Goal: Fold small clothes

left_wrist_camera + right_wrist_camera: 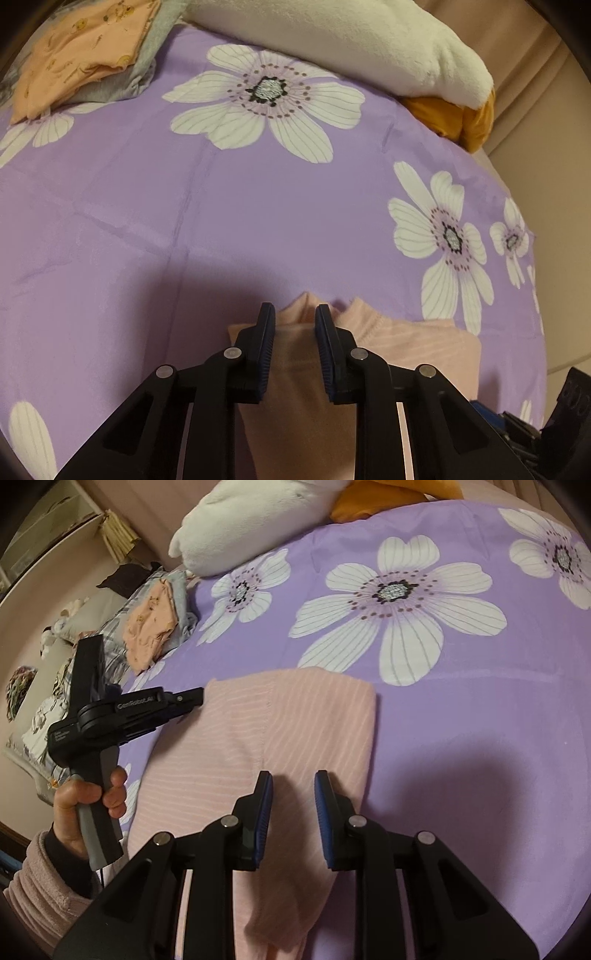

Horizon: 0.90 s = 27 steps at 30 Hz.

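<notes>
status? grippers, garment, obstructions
Left gripper and right gripper both over pink garment, grip unclear. Garment part-folded on purple sheet. Nothing blocking.

This is a bedroom in a home. A bed (480, 720) carries a purple sheet with big white flowers, a white pillow (251, 520) lies at its far side, and folded clothes (151, 624) sit in a small pile near the edge.

A pale pink striped garment (295, 731) lies folded flat on the purple flowered bedsheet (461, 720), its seam showing
</notes>
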Each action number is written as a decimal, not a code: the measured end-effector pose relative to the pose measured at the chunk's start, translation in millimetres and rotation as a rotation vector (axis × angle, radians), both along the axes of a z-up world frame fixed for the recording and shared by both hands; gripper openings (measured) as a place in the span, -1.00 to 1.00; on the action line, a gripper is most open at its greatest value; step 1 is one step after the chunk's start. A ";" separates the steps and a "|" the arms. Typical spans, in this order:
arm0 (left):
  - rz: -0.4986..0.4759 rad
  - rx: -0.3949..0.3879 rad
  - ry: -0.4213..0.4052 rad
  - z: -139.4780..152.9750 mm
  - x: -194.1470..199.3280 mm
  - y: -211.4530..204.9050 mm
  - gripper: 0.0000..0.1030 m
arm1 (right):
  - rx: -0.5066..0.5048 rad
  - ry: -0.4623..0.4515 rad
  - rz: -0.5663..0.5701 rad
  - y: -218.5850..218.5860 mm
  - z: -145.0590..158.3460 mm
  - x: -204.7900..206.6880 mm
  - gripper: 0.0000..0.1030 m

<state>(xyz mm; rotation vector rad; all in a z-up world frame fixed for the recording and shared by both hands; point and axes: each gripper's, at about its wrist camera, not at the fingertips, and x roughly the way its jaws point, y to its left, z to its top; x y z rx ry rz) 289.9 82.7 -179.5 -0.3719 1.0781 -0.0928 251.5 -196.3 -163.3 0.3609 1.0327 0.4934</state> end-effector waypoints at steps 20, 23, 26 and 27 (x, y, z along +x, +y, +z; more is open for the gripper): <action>-0.084 0.048 -0.056 28.7 -58.9 -6.4 -0.53 | -0.036 -0.059 0.054 -5.4 24.8 -60.3 -0.52; -0.087 0.072 -0.054 25.4 -60.9 -10.2 -0.53 | -0.062 -0.033 0.047 -8.4 15.1 -64.6 -0.52; -0.085 0.082 -0.049 23.1 -61.6 -10.8 -0.53 | -0.075 -0.007 0.043 -12.3 7.4 -67.7 -0.51; -0.084 0.083 -0.047 22.9 -63.0 -11.0 -0.53 | -0.074 0.010 0.042 -13.8 3.2 -68.5 -0.51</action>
